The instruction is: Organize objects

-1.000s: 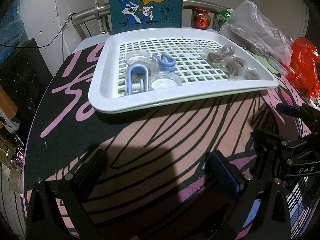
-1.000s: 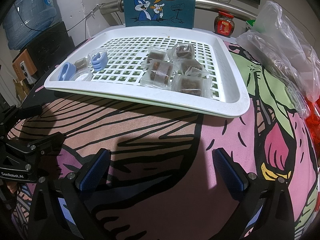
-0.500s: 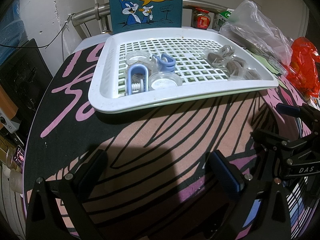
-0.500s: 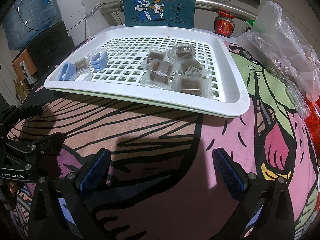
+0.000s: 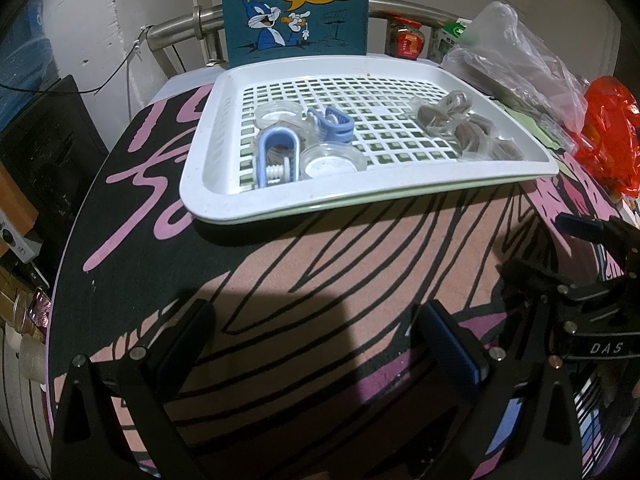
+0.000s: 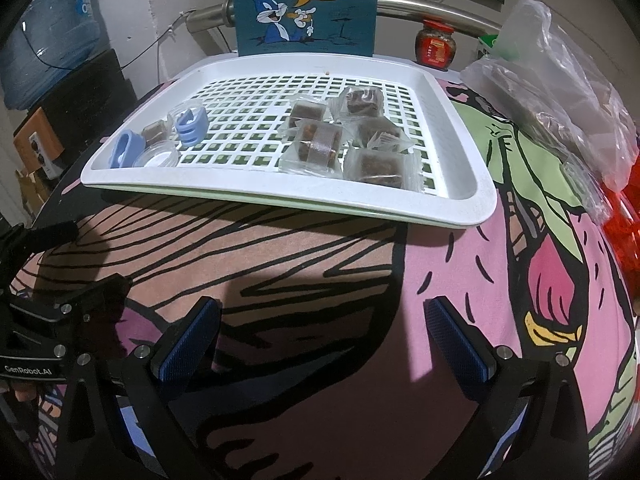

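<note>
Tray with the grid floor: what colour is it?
White tray, seen best in the right wrist view.

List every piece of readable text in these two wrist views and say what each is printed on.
"WHAT'S UP DOC?": speech bubble on the blue rabbit sign standing behind the white tray.
"DAS": on the right gripper's body, seen in the left wrist view.
"GenRobot.AI": on the left gripper's body, seen in the right wrist view.
Red jar label: too blurred to read.
Water jug label: cut off, unreadable.
</note>
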Demonstrator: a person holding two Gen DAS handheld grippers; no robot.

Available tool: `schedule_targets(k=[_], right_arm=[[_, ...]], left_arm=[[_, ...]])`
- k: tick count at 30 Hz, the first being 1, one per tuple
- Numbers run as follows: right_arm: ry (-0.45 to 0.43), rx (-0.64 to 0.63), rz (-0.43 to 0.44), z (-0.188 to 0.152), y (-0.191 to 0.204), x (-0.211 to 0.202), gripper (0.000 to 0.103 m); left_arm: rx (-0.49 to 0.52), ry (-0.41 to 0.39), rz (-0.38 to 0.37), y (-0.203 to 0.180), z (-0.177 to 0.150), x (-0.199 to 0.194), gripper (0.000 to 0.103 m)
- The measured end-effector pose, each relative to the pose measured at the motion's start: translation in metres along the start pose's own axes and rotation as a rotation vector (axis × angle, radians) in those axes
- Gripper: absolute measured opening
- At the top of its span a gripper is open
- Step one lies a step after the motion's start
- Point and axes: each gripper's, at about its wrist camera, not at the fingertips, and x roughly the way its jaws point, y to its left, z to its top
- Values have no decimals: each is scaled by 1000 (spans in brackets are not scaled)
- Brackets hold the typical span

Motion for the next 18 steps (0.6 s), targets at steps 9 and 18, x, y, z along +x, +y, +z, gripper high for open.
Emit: schedule_targets(k=[9,18], right_arm=[[0,-9,10,-2,3,-1,103],[1,-17,14,-4,6,-3,103]], left_arm=[[-12,-1,10,1,-5,-4,103],[-17,-1,16,2,-6,-5,103]])
